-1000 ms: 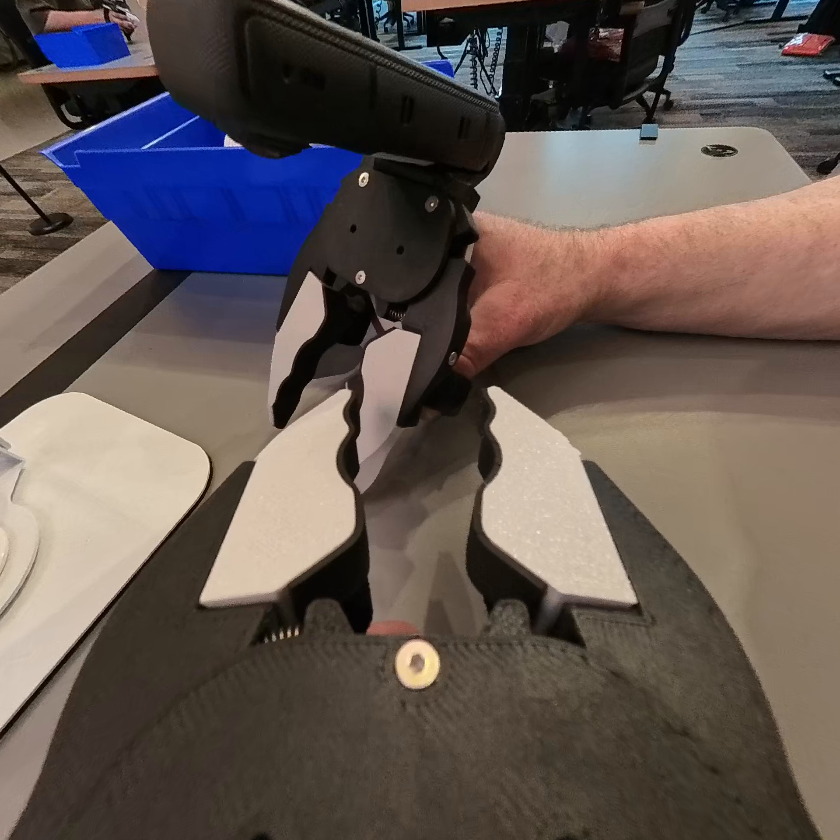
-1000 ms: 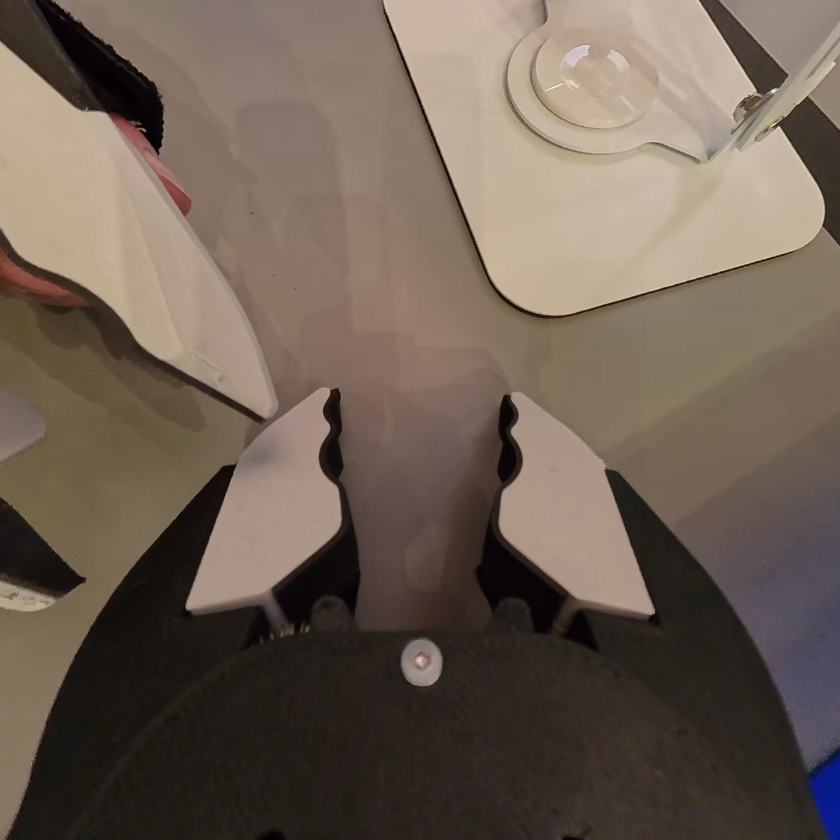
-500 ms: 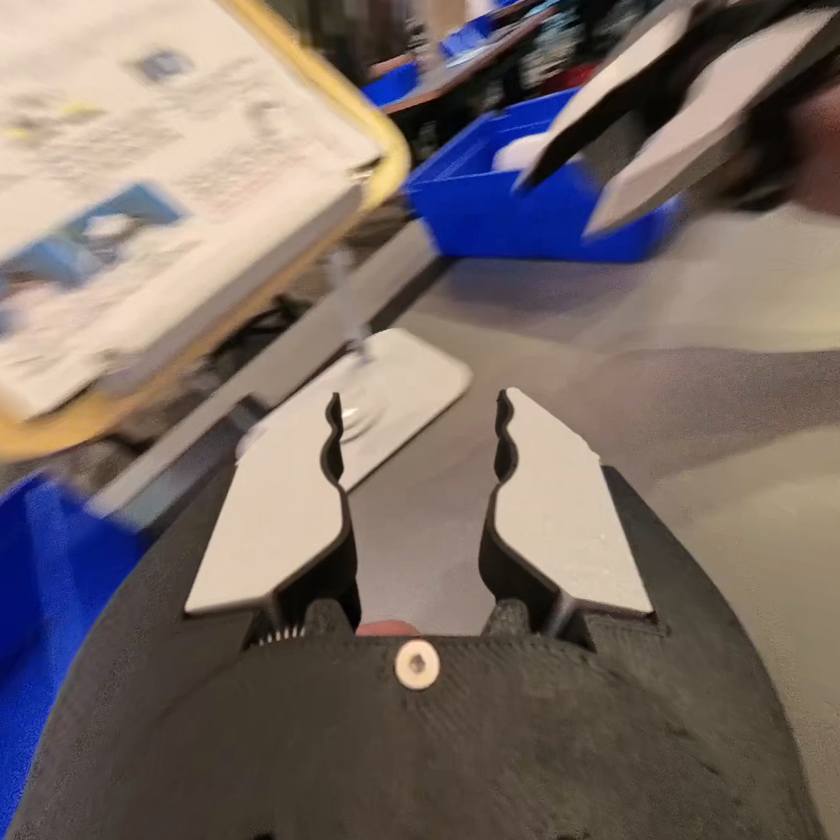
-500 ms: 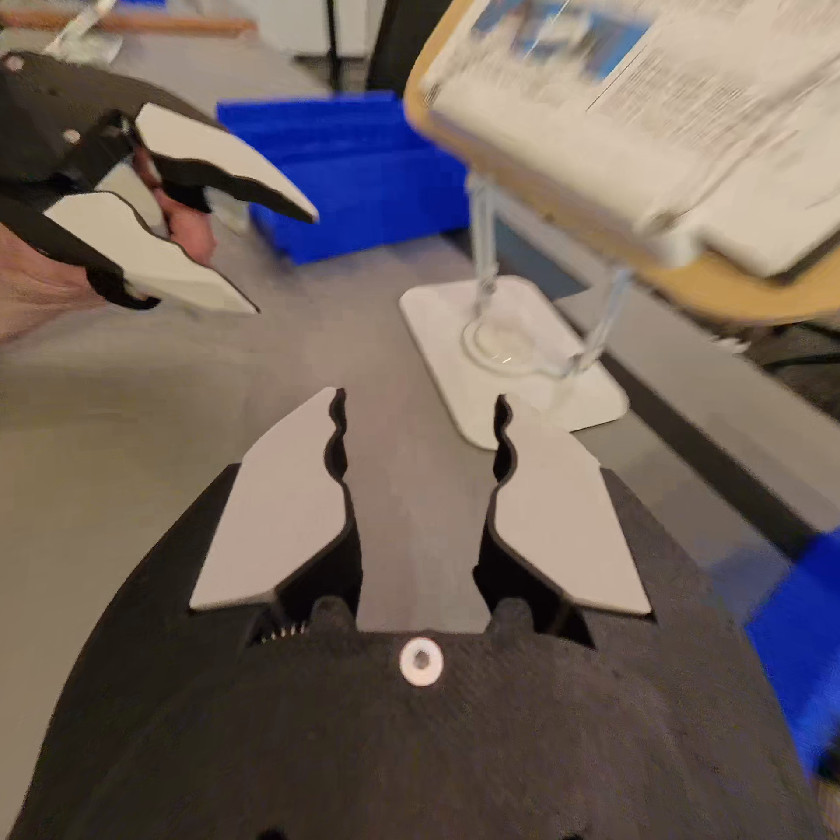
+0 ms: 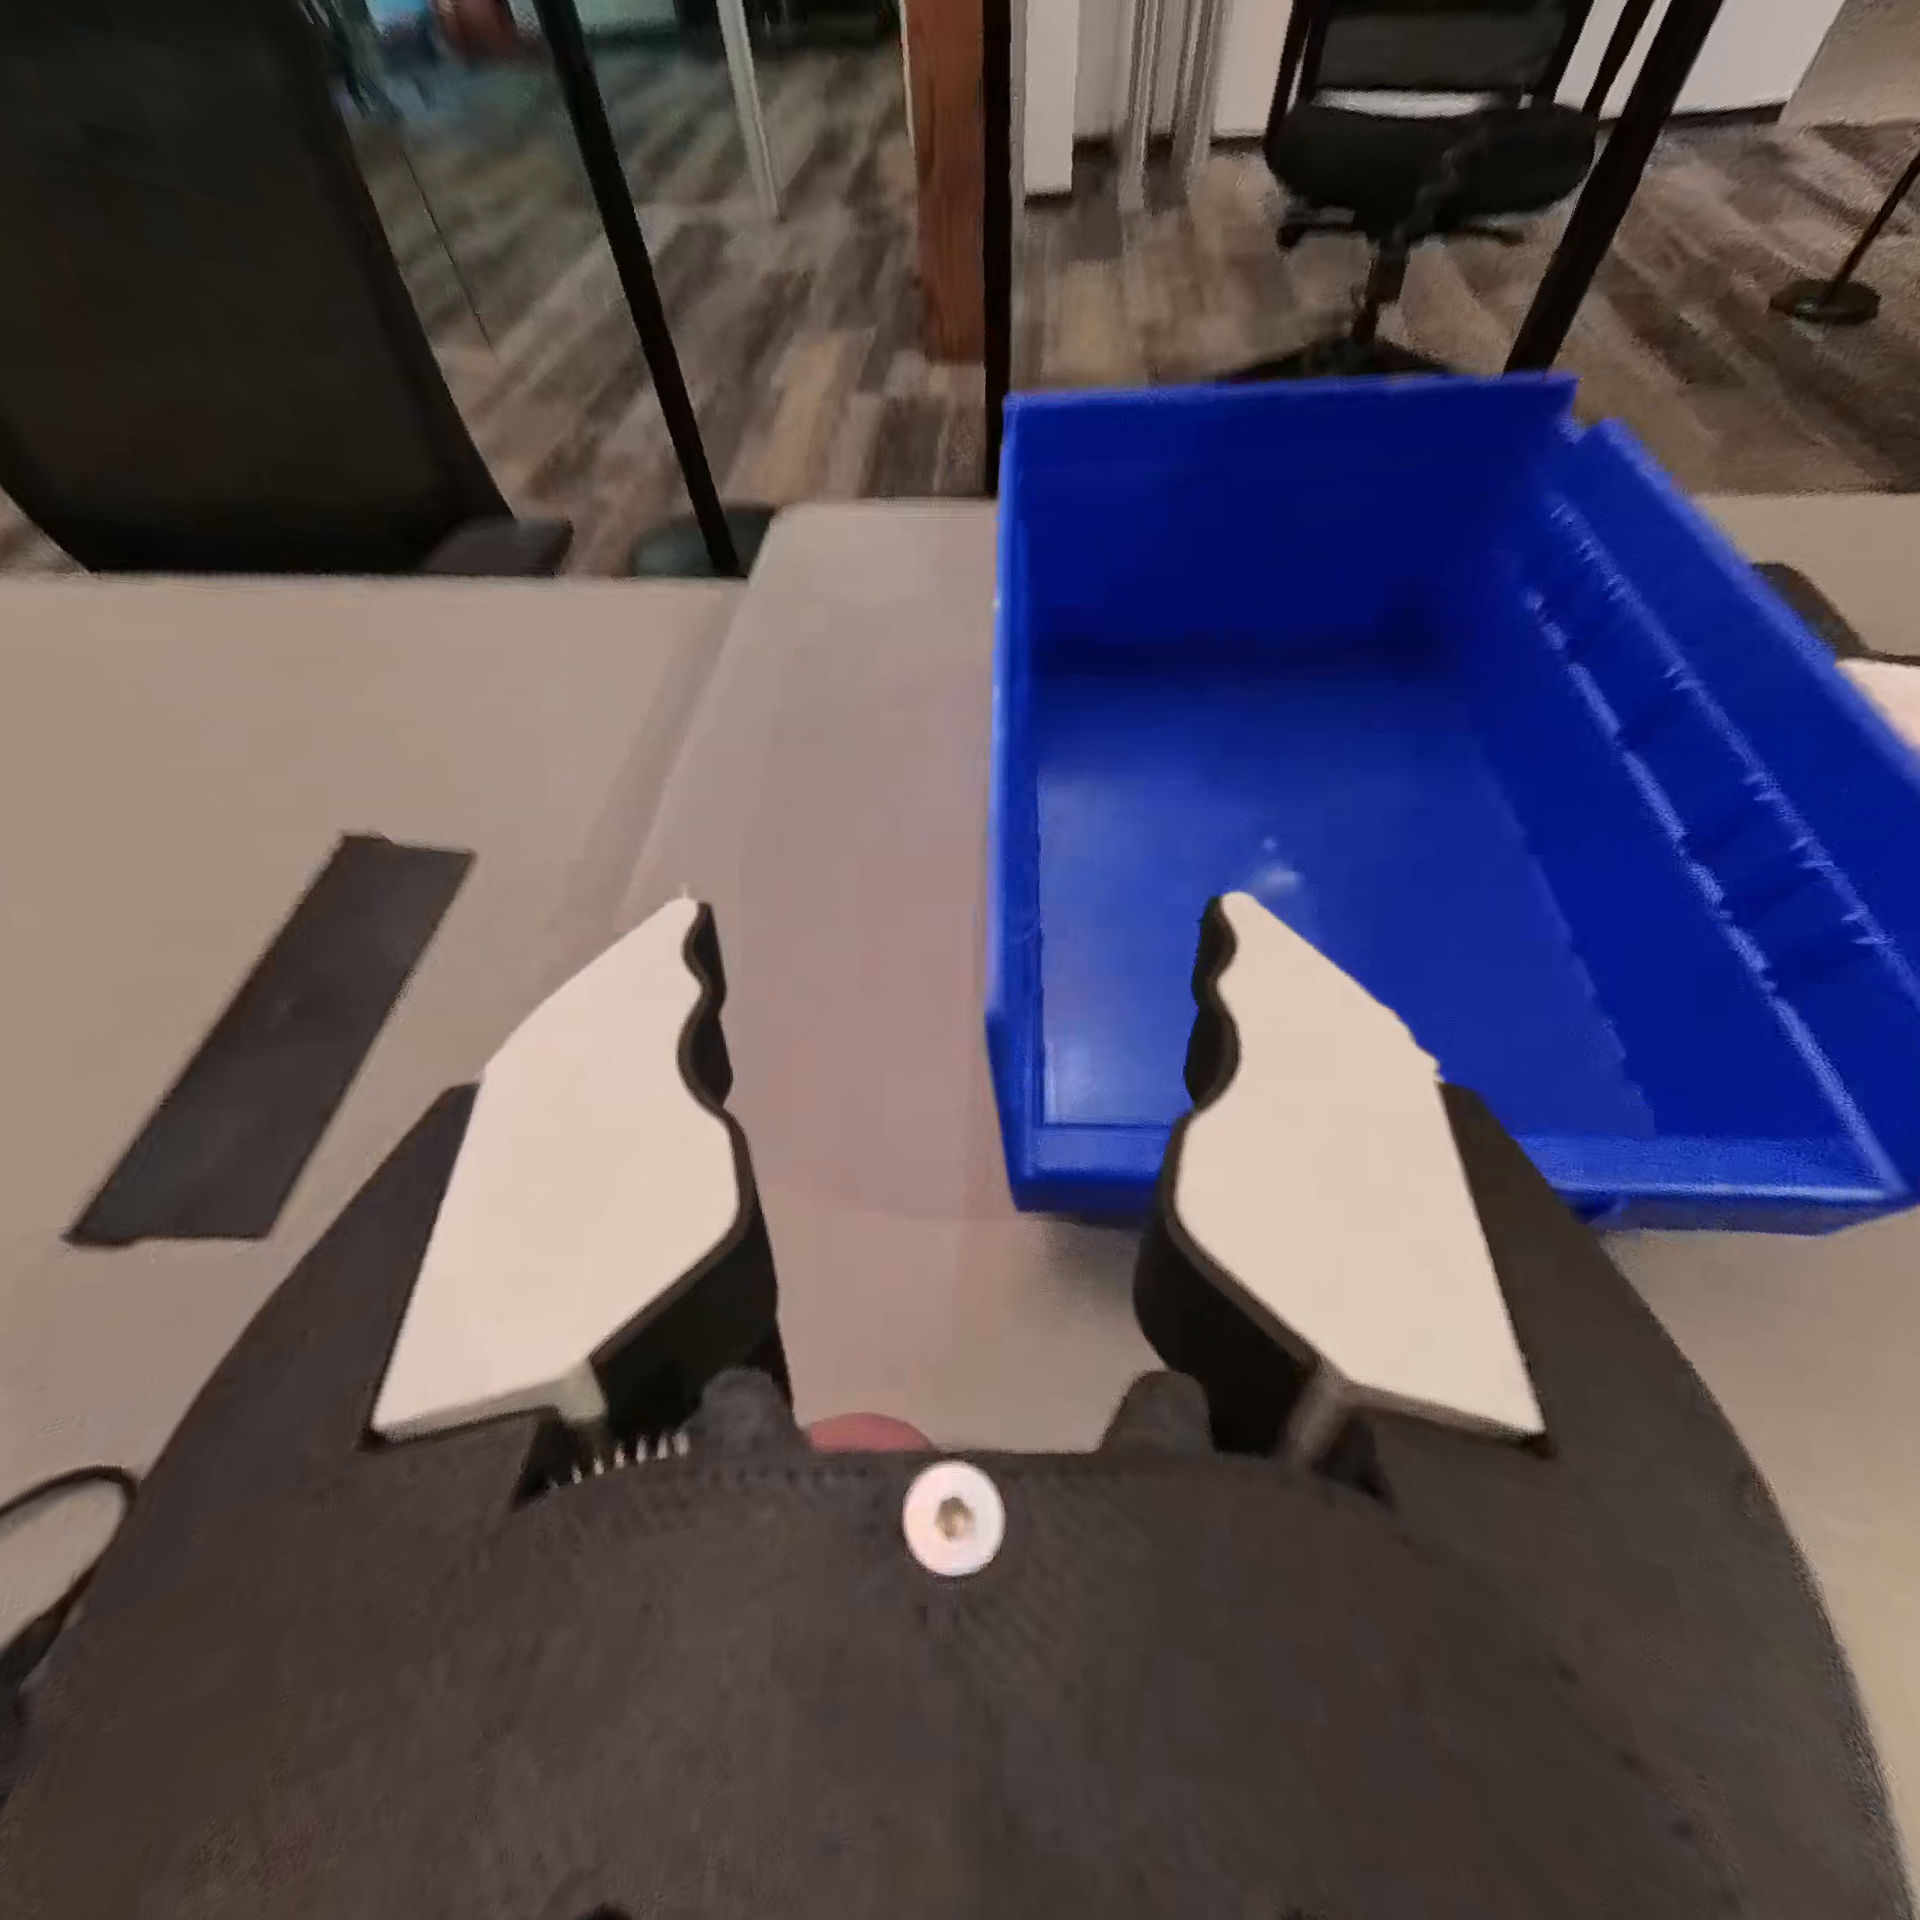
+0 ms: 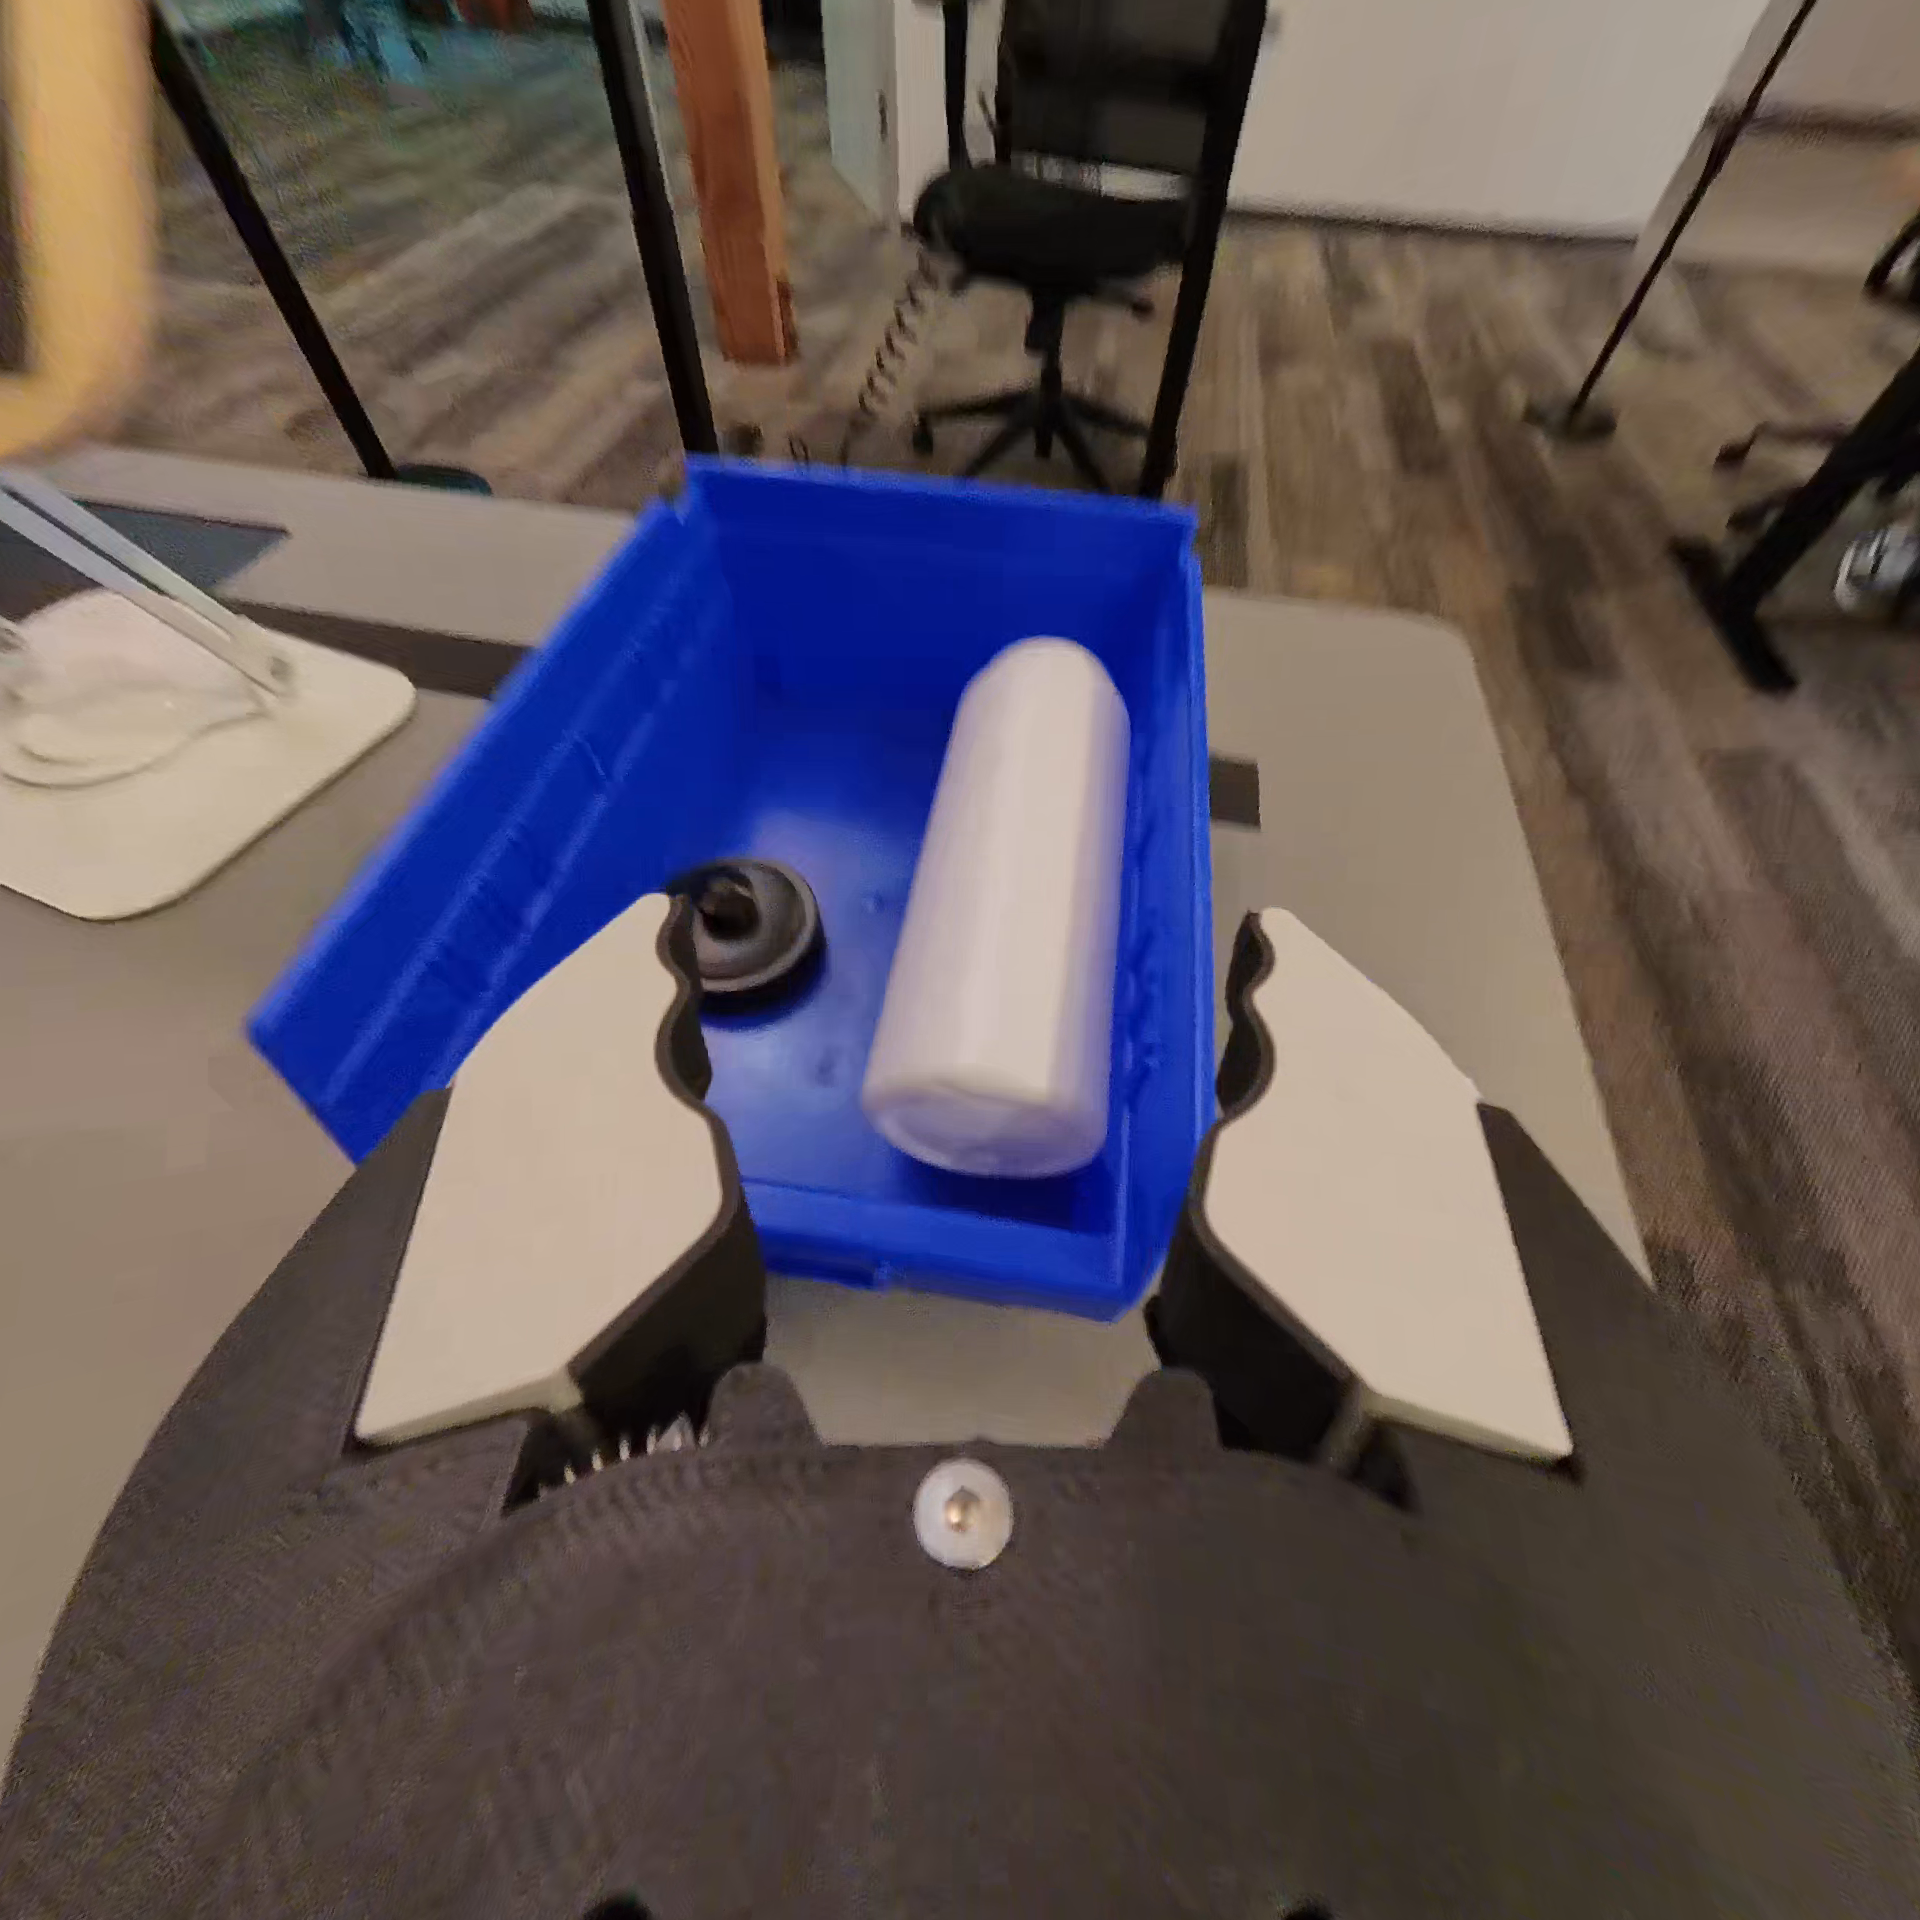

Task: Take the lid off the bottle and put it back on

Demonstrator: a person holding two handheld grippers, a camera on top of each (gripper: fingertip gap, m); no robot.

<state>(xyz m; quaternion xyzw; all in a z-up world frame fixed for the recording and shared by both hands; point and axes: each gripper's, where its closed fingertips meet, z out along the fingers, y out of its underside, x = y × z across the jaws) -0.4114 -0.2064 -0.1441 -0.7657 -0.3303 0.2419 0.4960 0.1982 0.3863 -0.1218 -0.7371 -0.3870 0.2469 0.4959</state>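
Left gripper (image 5: 956, 914), seen from its own wrist camera: two white fingers (image 5: 582, 1174) spread wide, nothing between them, held above a grey table (image 5: 312, 707). One blue bin (image 5: 1299, 582) straight ahead and slightly right, its visible interior bare; right finger overlapping the near wall in the picture, contact impossible to judge. One dark rectangular strip (image 5: 281, 1039) flat on the table to the left. One black office chair (image 5: 1423, 135) on the wood-patterned floor beyond the table, plus several dark upright posts. No bottle or lid visible from this side. Right gripper (image 6: 956, 925), from the right wrist camera: likewise two white fingers (image 6: 551, 1174) parted wide and empty, poised over the near end of one blue bin (image 6: 436, 914). Inside that bin, one white bottle (image 6: 1008, 914) lying on its side along the right wall, its long axis running from the near end toward the far end. Beside it to the left, one dark round lid (image 6: 753, 930) resting on the bin floor, apart from the bottle and partly hidden behind the left fingertip. One white flat stand base (image 6: 208, 758) on the table at left, with slanted metal struts rising from it. One black office chair (image 6: 1049, 229) behind the bin, one wooden post (image 6: 727, 177) left of it. Slight motion blur across both views.
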